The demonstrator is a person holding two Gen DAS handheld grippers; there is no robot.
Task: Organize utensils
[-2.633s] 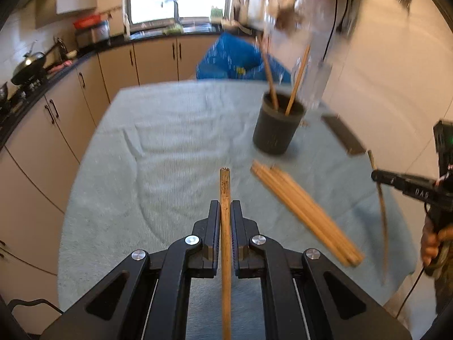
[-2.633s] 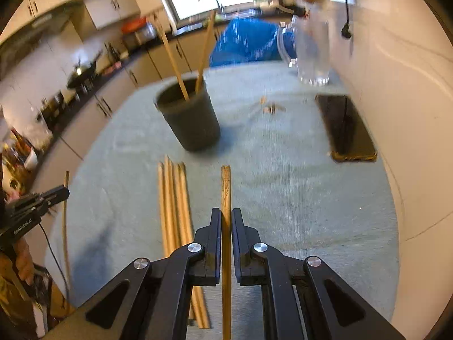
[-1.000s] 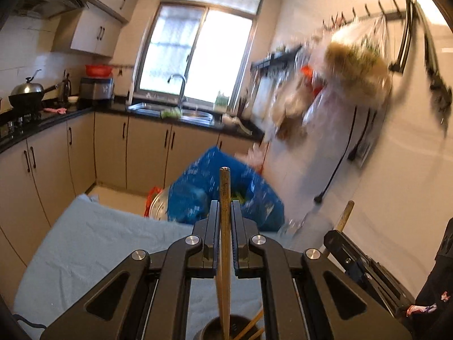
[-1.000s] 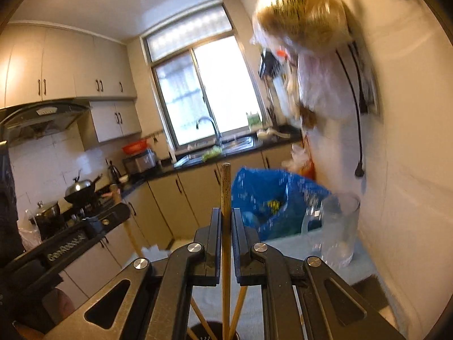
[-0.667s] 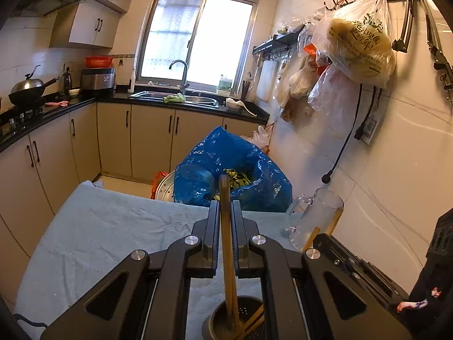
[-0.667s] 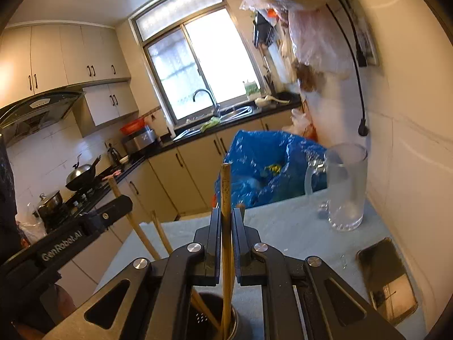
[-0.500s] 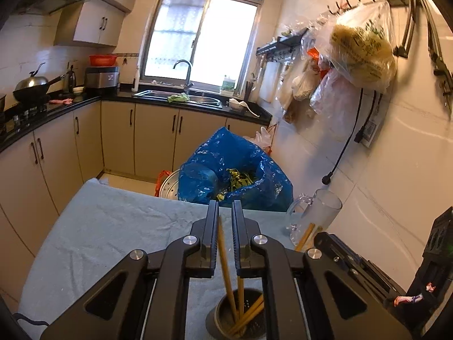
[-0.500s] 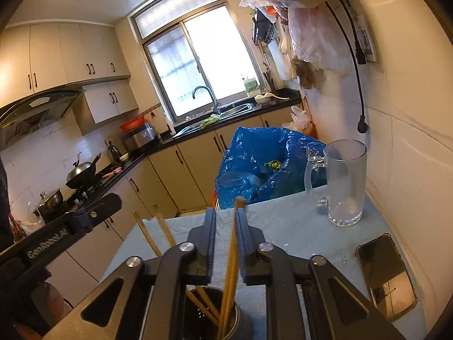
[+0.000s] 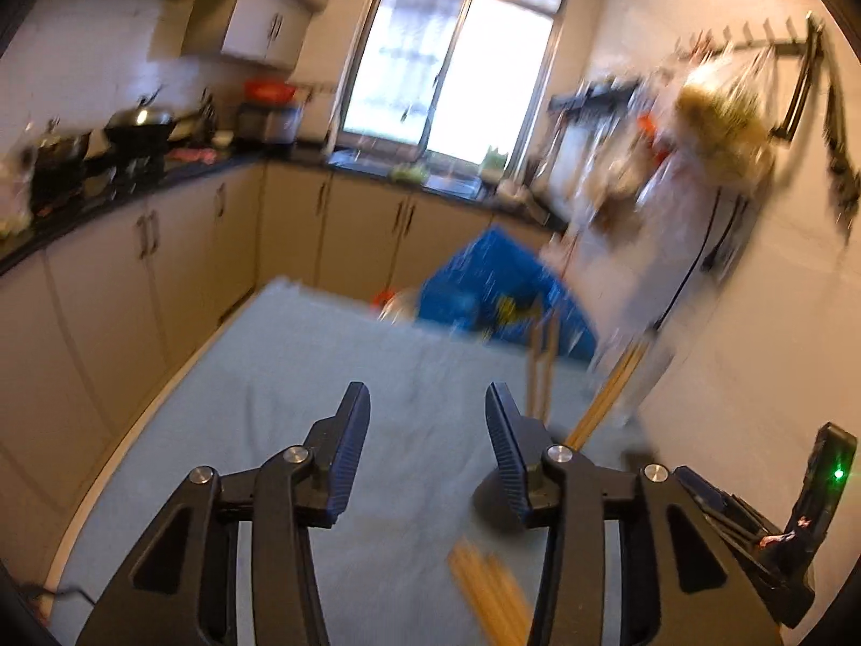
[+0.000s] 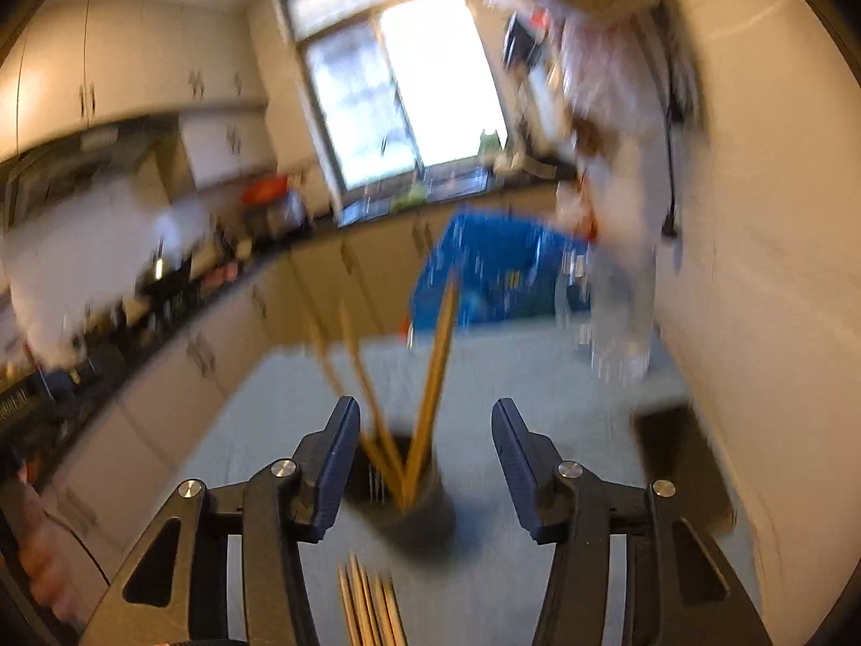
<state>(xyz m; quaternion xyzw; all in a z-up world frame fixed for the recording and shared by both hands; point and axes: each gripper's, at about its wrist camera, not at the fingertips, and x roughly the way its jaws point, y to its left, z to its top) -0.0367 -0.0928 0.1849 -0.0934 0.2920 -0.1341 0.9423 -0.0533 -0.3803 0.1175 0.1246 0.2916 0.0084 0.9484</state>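
The left gripper is seen with its jaws parted and nothing between them; they have just been opening. The right gripper is likewise spread apart and empty, its jaws also having just been opening. Everything is placed here against one landmark, the dark holder cup. In the right wrist view the cup is framed between the right gripper's fingers, low in the gap, and several chopsticks are stood in it, leaning apart in a fan. A bundle of loose chopsticks is laid flat on the grey-blue table cloth, just nearer the camera than the cup. In the left wrist view the cup is half hidden behind the right-hand finger (both views are badly blurred). A blue bag is seen beyond the cup, past the table's far edge, and a clear glass mug is stood beyond the cup toward the wall.
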